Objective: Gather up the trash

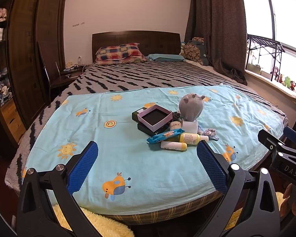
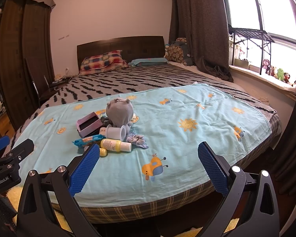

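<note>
A bedroom in a home: a wide bed [image 1: 148, 75] with dark wooden headboard [image 1: 136, 39] and checked pillow [image 1: 119, 53], a tall wooden wardrobe [image 1: 29, 45], heavy brown curtains [image 1: 215, 25] beside a bright window [image 2: 266, 13], and soft toys [image 2: 276, 72] lined along the sill

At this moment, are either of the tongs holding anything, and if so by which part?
Nothing is held. The left tongs and right tongs both stand open and empty, short of the pile with the yellow bottle.
</note>
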{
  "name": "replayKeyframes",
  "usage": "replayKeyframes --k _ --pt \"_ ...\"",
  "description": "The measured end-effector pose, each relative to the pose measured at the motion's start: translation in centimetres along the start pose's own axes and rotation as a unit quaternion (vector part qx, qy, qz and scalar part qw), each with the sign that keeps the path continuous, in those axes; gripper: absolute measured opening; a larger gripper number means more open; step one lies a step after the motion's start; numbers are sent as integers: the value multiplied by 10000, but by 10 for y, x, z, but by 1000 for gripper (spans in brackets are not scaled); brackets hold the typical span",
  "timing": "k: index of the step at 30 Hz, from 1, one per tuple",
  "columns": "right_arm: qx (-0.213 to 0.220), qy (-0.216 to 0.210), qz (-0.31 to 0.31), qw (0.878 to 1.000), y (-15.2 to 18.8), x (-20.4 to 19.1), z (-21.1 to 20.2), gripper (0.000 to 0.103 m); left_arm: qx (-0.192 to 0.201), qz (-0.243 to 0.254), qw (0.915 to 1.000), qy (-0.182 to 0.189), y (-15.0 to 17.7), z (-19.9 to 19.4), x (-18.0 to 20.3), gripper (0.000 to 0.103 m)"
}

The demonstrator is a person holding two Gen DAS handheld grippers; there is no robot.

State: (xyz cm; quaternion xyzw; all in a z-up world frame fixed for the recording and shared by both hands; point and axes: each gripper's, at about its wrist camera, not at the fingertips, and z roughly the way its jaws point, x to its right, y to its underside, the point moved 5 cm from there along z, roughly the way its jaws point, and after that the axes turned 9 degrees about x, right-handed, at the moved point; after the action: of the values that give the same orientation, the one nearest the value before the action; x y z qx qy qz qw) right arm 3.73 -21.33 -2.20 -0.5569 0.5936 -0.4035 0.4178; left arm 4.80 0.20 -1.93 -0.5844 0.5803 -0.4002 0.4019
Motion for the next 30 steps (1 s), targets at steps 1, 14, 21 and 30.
replayKeyframes --k 1,14,21,30 --pt "2 1 1 10000 0 -1 0 100 -1 7 10000 -4 0 1 0 95" --pt "-2 8 11 10000 1 1 -1 100 17 -6 10000 -33 -2 -1 0 95" --pt "18 5 44 10000 3 7 -3 100 30 0 10000 -7 1 -4 1 95" --pt "19 -2 43 10000 2 6 -3 100 18 2 10000 -1 2 -4 3 95"
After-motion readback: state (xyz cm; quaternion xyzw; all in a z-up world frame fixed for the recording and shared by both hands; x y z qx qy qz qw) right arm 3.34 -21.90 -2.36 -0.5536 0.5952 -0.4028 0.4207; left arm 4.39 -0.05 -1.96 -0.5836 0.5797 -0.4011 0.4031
